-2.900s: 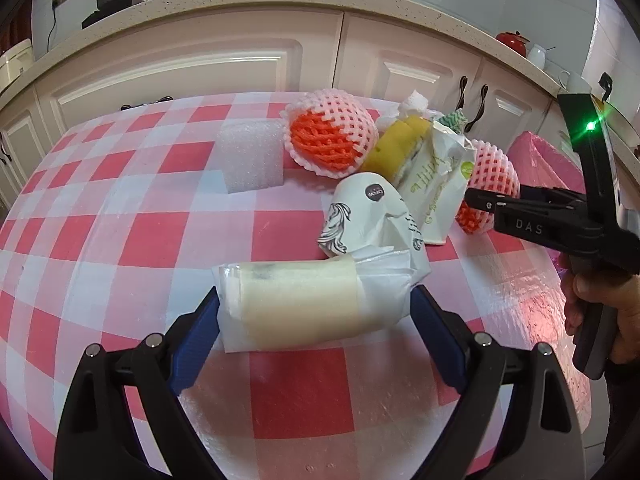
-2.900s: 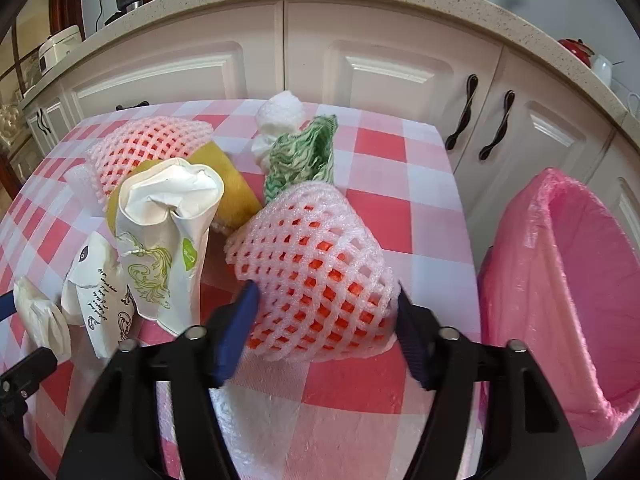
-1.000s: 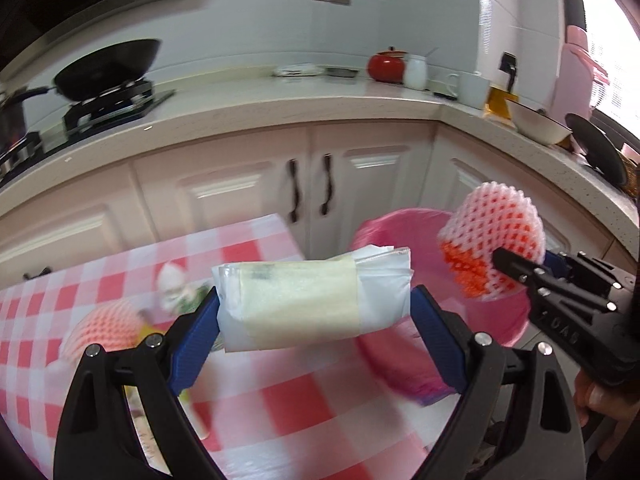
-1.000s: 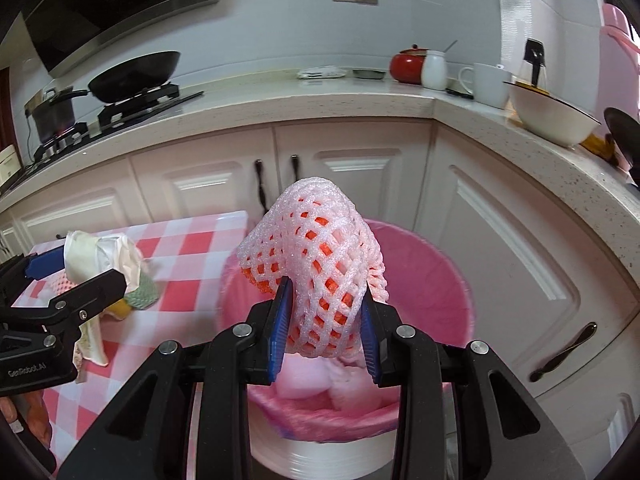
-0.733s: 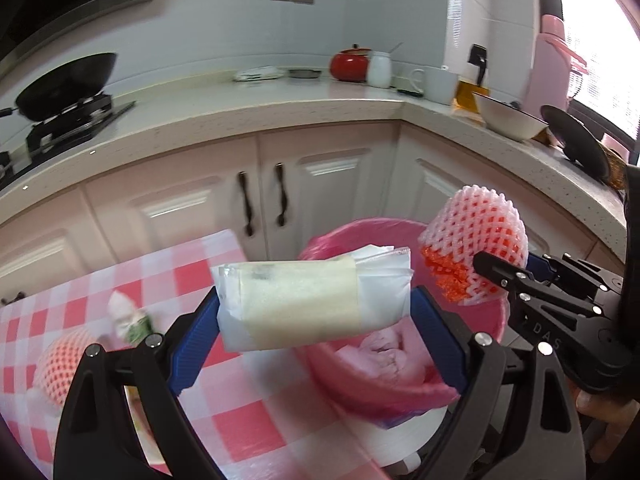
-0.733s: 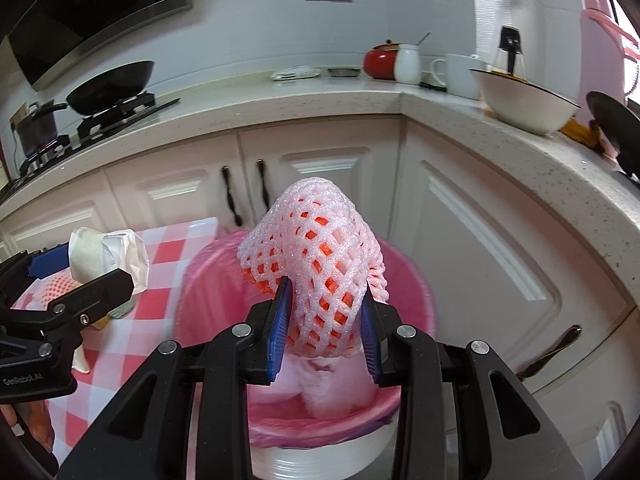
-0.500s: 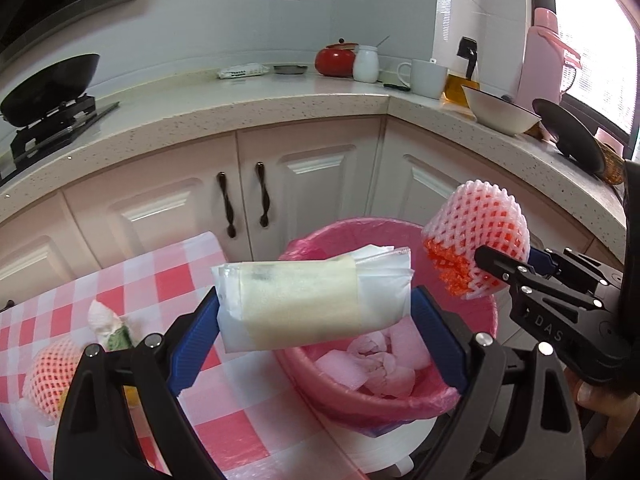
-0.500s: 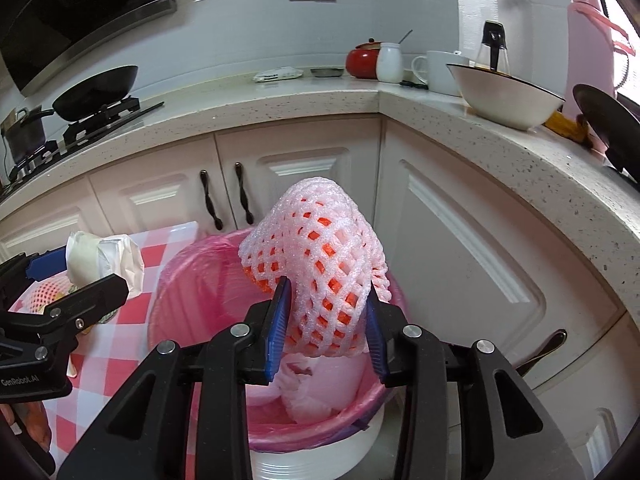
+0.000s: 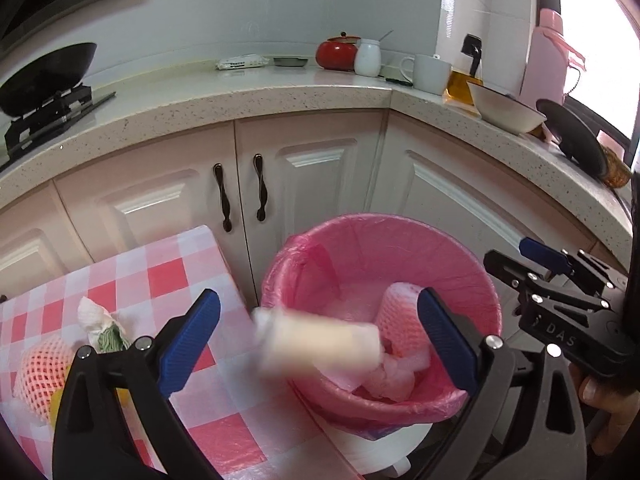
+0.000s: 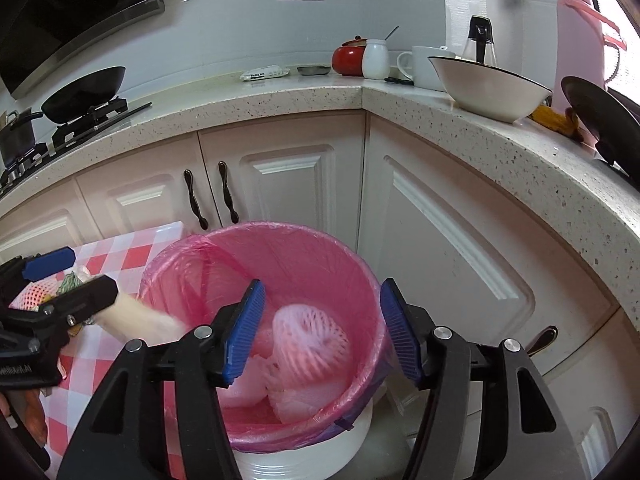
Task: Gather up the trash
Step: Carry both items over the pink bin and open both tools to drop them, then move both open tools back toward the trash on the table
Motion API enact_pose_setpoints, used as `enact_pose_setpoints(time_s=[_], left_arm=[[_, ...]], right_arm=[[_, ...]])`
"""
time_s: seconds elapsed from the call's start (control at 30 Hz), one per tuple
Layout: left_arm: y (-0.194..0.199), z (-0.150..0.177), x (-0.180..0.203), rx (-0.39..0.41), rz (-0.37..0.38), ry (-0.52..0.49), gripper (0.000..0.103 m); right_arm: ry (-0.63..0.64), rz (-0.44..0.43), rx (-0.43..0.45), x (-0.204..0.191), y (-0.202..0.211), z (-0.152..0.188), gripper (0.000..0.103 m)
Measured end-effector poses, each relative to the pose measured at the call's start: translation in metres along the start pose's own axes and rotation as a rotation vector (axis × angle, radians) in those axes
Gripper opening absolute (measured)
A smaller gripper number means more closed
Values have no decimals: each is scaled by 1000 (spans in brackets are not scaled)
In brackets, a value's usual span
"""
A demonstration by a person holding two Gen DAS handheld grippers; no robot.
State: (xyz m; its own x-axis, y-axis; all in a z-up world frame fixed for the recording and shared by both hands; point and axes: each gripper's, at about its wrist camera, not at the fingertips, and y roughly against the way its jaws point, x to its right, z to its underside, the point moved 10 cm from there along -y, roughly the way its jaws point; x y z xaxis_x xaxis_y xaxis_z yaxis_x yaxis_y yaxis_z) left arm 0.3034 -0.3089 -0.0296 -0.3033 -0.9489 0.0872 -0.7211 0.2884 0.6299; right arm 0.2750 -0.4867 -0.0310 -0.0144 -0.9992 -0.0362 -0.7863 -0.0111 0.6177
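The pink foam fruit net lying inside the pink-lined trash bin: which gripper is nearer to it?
Right. The right gripper hangs open directly above the pink foam fruit net in the pink-lined trash bin; the left gripper stands open over the bin's table-side rim.

Bin (image 10: 360, 276) right of table (image 9: 224, 400); foam net (image 10: 308, 340) inside bin.

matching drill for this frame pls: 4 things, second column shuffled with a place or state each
1 foam net
2 wrapped roll
3 left gripper
4 wok

a on the stove
b blurred in mid-air at the bin's rim
c lying inside the pink-lined bin
d jaws open wide, holding nothing

Pairs: 1-c, 2-b, 3-d, 4-a
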Motion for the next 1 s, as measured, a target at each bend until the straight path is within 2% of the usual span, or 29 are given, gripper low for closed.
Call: enact_pose_setpoints(time_s=[0.33, 0.43, 0.53, 0.63, 1.0], left_arm=[[13, 7, -28, 10, -26, 33, 96], [26, 15, -47, 22, -53, 61, 96], [45, 28, -75, 35, -97, 89, 96], [65, 44, -105, 45, -141, 119, 96], [146, 121, -210, 29, -281, 226, 95]], right_arm=[[-6, -6, -12, -7, -1, 9, 61], [-16, -20, -2, -18, 5, 14, 68], [-7, -40, 4, -33, 13, 21, 70], [-15, -73, 14, -48, 23, 26, 77], [21, -193, 62, -138, 69, 44, 82]])
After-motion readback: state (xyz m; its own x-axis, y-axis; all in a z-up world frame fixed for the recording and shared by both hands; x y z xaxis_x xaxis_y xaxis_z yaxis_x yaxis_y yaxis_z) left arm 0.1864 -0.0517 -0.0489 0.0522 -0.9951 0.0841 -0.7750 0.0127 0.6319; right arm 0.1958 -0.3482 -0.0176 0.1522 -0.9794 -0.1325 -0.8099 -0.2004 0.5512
